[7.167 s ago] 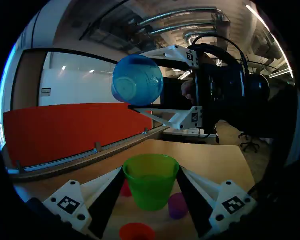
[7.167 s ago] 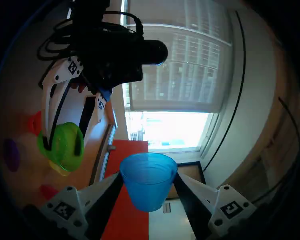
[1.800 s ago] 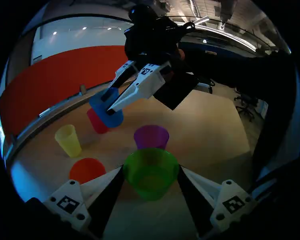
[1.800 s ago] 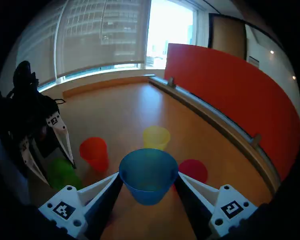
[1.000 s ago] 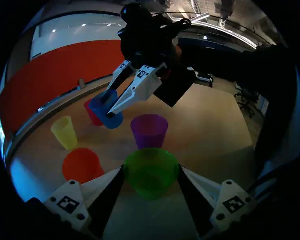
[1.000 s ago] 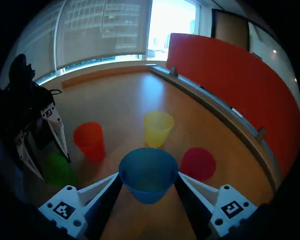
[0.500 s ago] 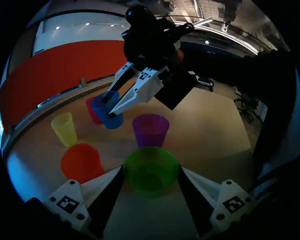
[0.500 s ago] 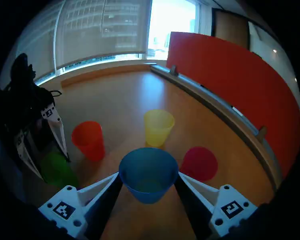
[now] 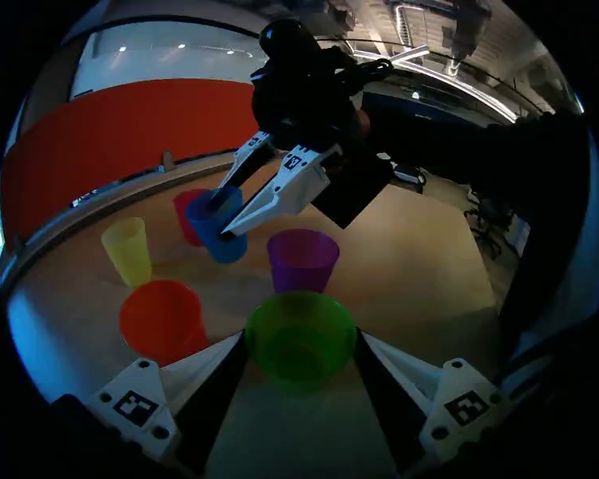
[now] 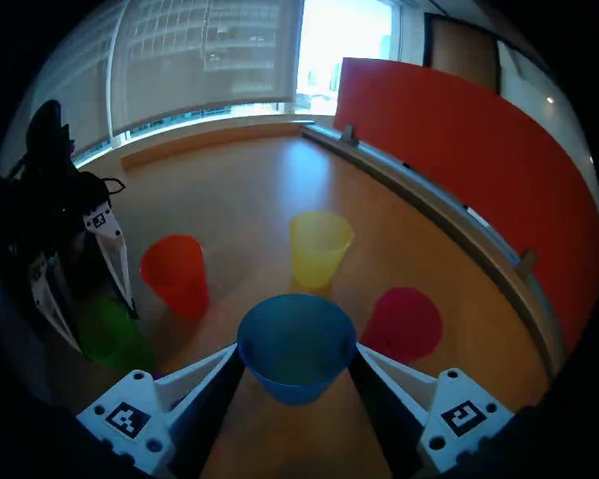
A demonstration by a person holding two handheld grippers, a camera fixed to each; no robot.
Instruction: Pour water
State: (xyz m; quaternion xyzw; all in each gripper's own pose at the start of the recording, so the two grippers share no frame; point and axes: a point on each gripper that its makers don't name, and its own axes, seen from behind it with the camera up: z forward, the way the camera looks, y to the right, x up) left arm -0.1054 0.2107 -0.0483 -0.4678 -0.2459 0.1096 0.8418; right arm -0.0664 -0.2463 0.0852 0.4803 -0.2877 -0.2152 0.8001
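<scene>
Over the long wooden table [image 10: 243, 191]: right gripper [image 10: 297, 353] closed on a translucent blue plastic cup [image 10: 297, 339], left gripper [image 9: 300, 342] likewise pinching a translucent green plastic cup [image 9: 300, 331], both held near upright, low above the table. Seemingly setting down now; best lowered level and slowly, released only once seated on the table.

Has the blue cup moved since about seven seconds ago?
Yes. The blue cup, held in the right gripper, was tipped sideways high above the table; now it is upright, low down beside the dark red cup.
</scene>
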